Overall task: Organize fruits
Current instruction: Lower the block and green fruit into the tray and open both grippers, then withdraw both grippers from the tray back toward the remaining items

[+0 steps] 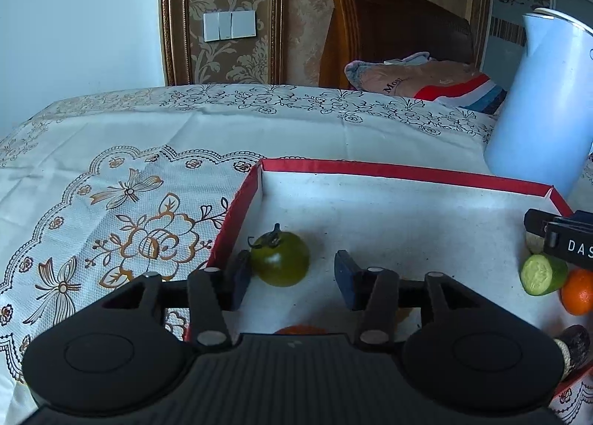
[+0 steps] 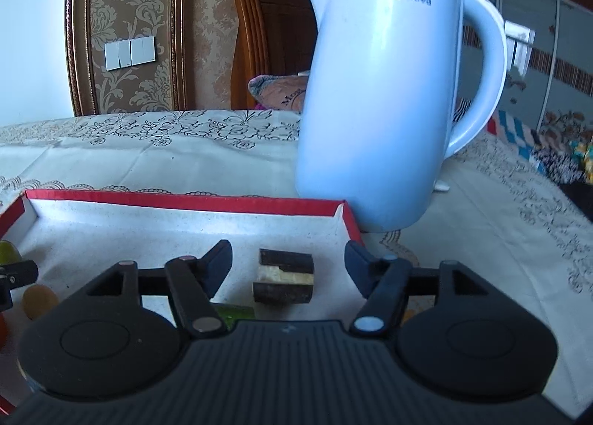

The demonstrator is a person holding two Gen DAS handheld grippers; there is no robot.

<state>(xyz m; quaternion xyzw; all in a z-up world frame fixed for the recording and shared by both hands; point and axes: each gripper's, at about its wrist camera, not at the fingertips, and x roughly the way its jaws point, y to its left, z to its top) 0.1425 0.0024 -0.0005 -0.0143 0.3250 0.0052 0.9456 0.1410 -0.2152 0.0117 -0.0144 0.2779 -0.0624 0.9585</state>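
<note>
1. Inside the red-rimmed tray (image 1: 407,167), on its speckled white floor, a glossy green tomato (image 1: 280,258) sat near the left wall.
2. Left gripper (image 1: 292,278): fingers apart, the tomato just beside the left pad.
3. Right gripper (image 2: 287,264): fingers spread around dark, cut sugarcane pieces (image 2: 283,276), untouched.
4. Smooth blue kettle (image 2: 374,99) stood beyond the far right corner on embroidered cloth (image 1: 111,210).

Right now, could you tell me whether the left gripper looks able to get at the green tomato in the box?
Probably yes: the left gripper is open, the green tomato lies between its fingers, nothing blocking.
</note>
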